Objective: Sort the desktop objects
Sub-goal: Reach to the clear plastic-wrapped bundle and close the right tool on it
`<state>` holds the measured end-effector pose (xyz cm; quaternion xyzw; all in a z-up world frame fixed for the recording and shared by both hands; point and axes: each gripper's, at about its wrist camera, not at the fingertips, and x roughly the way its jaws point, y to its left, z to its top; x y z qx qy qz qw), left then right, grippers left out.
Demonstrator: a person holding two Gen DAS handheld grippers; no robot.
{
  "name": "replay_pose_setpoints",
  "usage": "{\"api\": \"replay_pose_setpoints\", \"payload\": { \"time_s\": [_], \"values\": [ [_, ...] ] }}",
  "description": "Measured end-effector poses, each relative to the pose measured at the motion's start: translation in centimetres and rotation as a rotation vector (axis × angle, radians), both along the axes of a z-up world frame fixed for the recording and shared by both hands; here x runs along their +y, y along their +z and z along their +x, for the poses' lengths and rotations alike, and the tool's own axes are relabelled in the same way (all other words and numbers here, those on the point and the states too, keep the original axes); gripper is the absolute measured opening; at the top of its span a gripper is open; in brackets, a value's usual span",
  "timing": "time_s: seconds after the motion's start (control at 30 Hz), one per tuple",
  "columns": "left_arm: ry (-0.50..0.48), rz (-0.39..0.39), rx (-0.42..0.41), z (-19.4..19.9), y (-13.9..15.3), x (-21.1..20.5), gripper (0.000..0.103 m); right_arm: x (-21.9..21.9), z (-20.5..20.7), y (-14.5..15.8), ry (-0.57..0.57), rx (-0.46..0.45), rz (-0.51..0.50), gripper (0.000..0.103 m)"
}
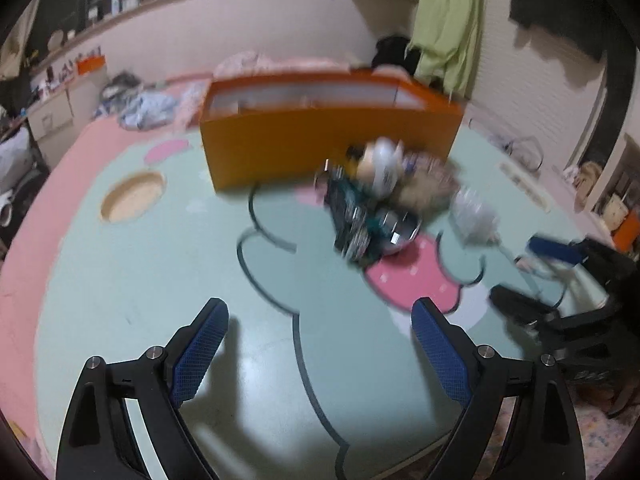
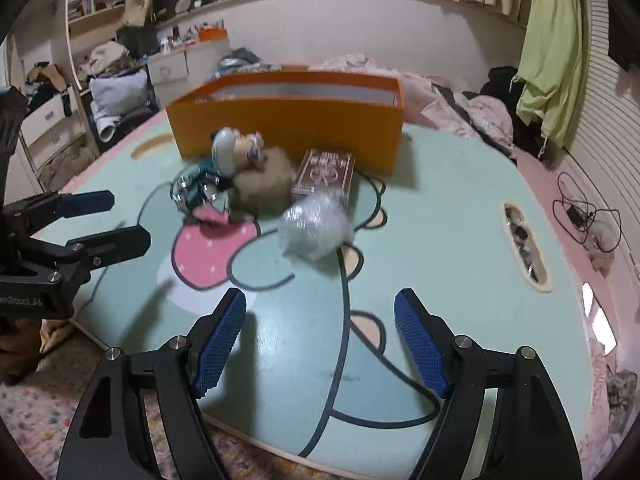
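An orange box (image 1: 328, 132) (image 2: 288, 120) stands at the back of the mint cartoon mat (image 1: 168, 280) (image 2: 440, 220). In front of it lies a blurred pile: a white bottle (image 1: 384, 164) (image 2: 226, 148), a brown fluffy thing (image 2: 264, 184), a teal circuit board with metal parts (image 1: 360, 216) (image 2: 196, 186), a clear plastic case (image 2: 326, 170) and a crumpled clear plastic ball (image 1: 474, 212) (image 2: 316, 226). My left gripper (image 1: 320, 320) (image 2: 108, 218) is open and empty, short of the pile. My right gripper (image 2: 320, 312) (image 1: 532, 276) is open and empty, near the plastic ball.
The mat has oval cut-outs (image 1: 134, 196) (image 2: 526, 248). A black cable (image 2: 584, 216) lies on the pink border at the right. Clothes (image 2: 460, 108) are heaped behind the box; a green cloth (image 2: 552, 48) hangs at the right. Patterned carpet (image 2: 32, 412) lies below the near edge.
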<state>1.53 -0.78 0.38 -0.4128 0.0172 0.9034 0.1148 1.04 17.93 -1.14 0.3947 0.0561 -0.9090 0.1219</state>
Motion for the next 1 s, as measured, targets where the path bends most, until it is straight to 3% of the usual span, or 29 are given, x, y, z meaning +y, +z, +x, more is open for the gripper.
{"api": "replay_pose_setpoints", "payload": {
  "time_s": [0.03, 0.1, 0.17, 0.2, 1.0],
  "values": [
    [0.009, -0.048, 0.011, 0.01, -0.21, 0.33, 0.103, 0.19, 0.14, -0.08, -0.003, 0.000, -0.006, 0.086],
    [-0.001, -0.047, 0.014, 0.20, -0.14, 0.18, 0.103, 0.46, 0.16, -0.18, -0.006, 0.006, 0.001, 0.089],
    [-0.002, -0.046, 0.014, 0.34, 0.03, 0.08, 0.103, 0.77, 0.01, -0.48, -0.017, -0.005, 0.000, 0.102],
    [-0.001, -0.045, 0.014, 0.40, 0.12, 0.02, 0.103, 0.95, -0.04, -0.55, -0.019, -0.004, -0.001, 0.103],
    [-0.007, -0.044, 0.017, 0.50, -0.11, 0.02, 0.103, 0.99, 0.28, -0.56, -0.017, -0.002, 0.000, 0.103]
  ]
}}
